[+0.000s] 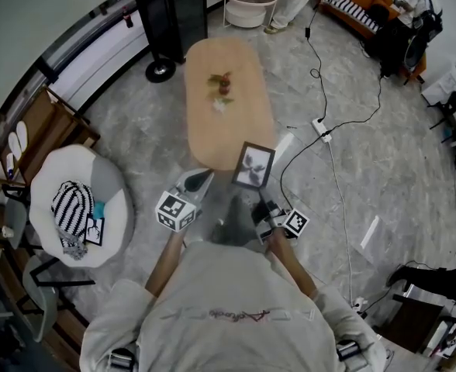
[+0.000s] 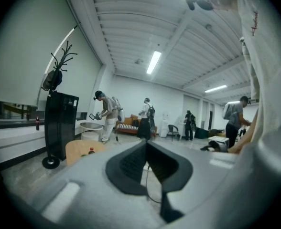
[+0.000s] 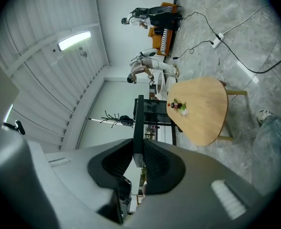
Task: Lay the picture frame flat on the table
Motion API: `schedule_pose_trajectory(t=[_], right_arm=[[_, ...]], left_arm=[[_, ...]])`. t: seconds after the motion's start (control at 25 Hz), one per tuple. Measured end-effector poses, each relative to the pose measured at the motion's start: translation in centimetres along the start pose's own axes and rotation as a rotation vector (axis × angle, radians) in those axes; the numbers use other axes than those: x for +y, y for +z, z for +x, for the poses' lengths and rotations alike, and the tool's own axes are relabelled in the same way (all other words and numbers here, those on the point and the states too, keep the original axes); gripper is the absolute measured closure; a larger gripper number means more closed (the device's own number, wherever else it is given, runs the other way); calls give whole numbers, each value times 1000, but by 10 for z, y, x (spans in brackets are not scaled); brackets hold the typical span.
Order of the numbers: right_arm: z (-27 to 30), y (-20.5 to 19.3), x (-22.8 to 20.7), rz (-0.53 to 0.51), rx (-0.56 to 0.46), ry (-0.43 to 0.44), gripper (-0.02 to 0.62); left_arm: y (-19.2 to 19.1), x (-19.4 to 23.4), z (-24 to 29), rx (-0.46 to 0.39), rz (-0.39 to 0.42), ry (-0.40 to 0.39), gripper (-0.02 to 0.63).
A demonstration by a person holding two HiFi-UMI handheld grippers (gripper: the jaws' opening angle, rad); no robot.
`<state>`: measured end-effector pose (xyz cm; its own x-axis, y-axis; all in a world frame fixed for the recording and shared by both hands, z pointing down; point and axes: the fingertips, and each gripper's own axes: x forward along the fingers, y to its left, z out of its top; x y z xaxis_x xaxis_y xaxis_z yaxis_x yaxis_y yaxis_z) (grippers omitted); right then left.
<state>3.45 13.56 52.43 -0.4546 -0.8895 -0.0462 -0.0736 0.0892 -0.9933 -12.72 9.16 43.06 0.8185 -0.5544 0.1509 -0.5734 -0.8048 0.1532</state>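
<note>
The picture frame (image 1: 253,166) is clamped by its lower edge in the right tongs (image 1: 260,196), which hold it in the air at the near end of the wooden tabletop (image 1: 236,130). The left tongs (image 1: 198,181) hang beside it, closed and empty. A small flower sprig (image 1: 222,88) lies mid-tabletop.

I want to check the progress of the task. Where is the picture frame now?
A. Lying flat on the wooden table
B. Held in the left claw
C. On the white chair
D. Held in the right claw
D: the right claw is closed on the edge of the picture frame, while the left claw is shut on nothing.
</note>
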Motion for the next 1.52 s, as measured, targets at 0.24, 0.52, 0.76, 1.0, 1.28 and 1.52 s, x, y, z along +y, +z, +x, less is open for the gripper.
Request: schedule_pose_trajectory(t=[0.24, 0.52, 0.76, 1.0, 1.28, 1.52], right_arm=[[11, 11, 0, -2, -3, 14, 522], [28, 28, -8, 6, 0, 18, 522], [51, 47, -13, 16, -3, 16, 522], [77, 78, -19, 18, -2, 11, 522], [126, 122, -19, 9, -4, 26, 522], [163, 156, -14, 15, 8, 43, 522]], left_arm=[[2, 7, 11, 3, 5, -3, 607], [10, 22, 36, 2, 11, -9, 607], [19, 43, 62, 3, 25, -14, 607], [26, 66, 96, 10, 28, -13, 607], [47, 103, 142, 4, 36, -16, 607], [65, 125, 179, -2, 39, -5, 607]])
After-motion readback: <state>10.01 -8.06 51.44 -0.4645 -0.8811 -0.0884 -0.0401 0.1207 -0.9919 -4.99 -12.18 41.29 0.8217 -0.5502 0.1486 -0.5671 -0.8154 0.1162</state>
